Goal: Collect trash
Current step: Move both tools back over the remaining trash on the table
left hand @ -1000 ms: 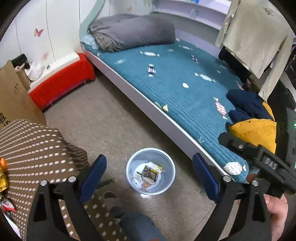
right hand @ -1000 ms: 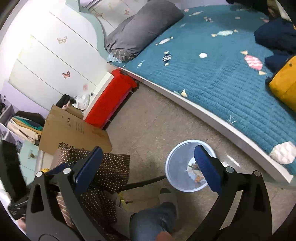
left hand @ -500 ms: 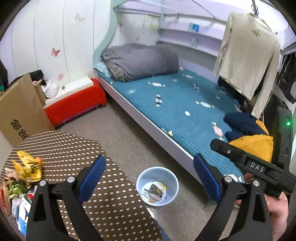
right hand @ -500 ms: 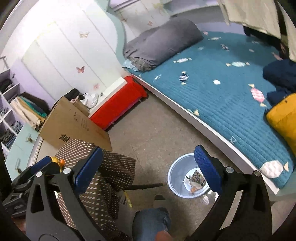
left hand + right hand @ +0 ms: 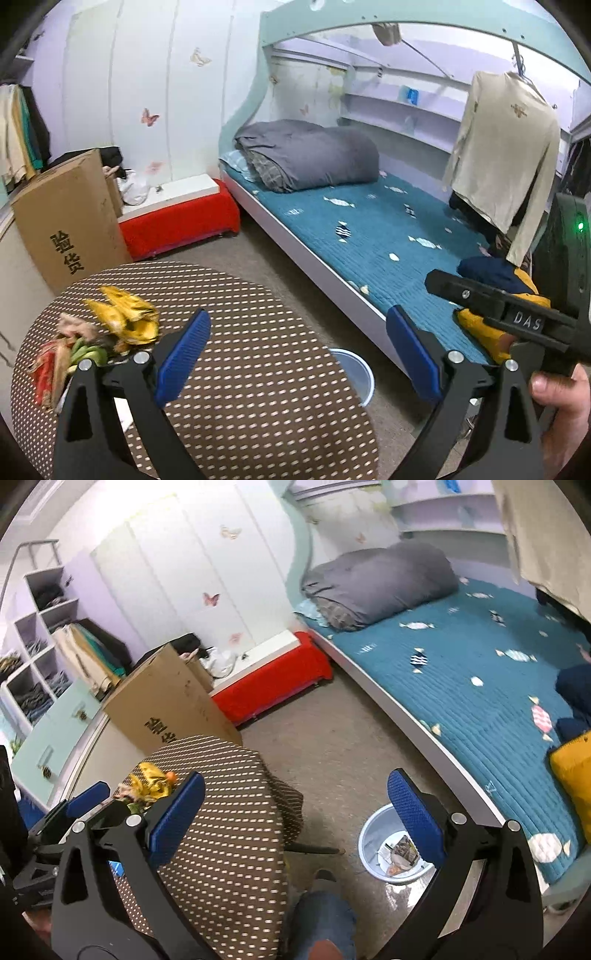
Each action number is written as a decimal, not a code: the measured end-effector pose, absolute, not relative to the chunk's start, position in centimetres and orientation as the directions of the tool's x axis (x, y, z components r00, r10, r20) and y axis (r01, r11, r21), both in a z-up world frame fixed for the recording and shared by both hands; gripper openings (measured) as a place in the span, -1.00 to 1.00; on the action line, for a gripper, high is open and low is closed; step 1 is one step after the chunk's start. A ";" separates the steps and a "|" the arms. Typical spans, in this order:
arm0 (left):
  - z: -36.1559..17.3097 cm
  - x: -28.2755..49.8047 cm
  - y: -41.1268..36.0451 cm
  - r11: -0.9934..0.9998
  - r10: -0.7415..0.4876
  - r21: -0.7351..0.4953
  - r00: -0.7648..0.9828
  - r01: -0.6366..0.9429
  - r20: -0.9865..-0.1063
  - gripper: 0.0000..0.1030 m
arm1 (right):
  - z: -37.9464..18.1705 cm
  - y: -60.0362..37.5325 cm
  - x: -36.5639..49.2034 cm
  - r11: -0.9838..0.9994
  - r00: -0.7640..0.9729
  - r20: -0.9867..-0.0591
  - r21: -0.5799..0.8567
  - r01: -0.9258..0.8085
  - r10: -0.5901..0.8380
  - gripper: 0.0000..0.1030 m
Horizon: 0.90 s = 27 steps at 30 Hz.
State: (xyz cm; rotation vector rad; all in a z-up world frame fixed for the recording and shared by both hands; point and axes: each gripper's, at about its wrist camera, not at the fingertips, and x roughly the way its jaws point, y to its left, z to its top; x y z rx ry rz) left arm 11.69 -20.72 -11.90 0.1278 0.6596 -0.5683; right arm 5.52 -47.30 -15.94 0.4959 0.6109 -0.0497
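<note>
The left tool is spread wide, its blue pads holding nothing, and it hangs over a round worktop covered in brown cloth with pale dots. Ahead and to the left of that tool a heap of trash lies on the worktop: crumpled yellow wrappers at the far side, with green, red and pinkish scraps just beside them. The pile is motion-blurred, so no print on the wrappers can be read.

Just past the worktop's edge, ahead and below the left tool, the rim of a pale blue bin shows on the floor. From the right wrist view the same bin sits right beside that tool's right pad, with printed packets lying inside; their lettering is too small to make out.

The right tool is likewise spread and empty, above the worktop's near edge; seen from the left wrist, its black body carries the white letters "DAS" and a small green light glows on the unit behind it.

Far left of both tools stands a cardboard box printed with the characters 验货. A bed with a teal candy-print cover lies ahead to the right
</note>
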 end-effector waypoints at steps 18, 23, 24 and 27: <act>-12.2 12.0 -5.5 0.932 -0.341 -0.101 0.749 0.348 -0.568 0.82 | -13.9 -35.7 9.0 0.946 0.780 -0.593 0.324 0.003 0.201 0.88; -13.3 13.1 -0.7 0.954 -0.285 -0.096 0.765 0.283 -0.578 0.82 | -14.4 -32.6 10.7 0.952 0.756 -0.616 0.303 -0.035 0.224 0.88; -13.5 13.5 0.2 0.958 -0.272 -0.090 0.765 0.271 -0.584 0.82 | -14.6 -31.9 11.2 0.953 0.749 -0.622 0.301 -0.042 0.230 0.88; -14.5 14.6 2.8 0.968 -0.232 -0.068 0.768 0.240 -0.597 0.82 | -15.3 -30.4 12.7 0.953 0.729 -0.639 0.295 -0.063 0.246 0.88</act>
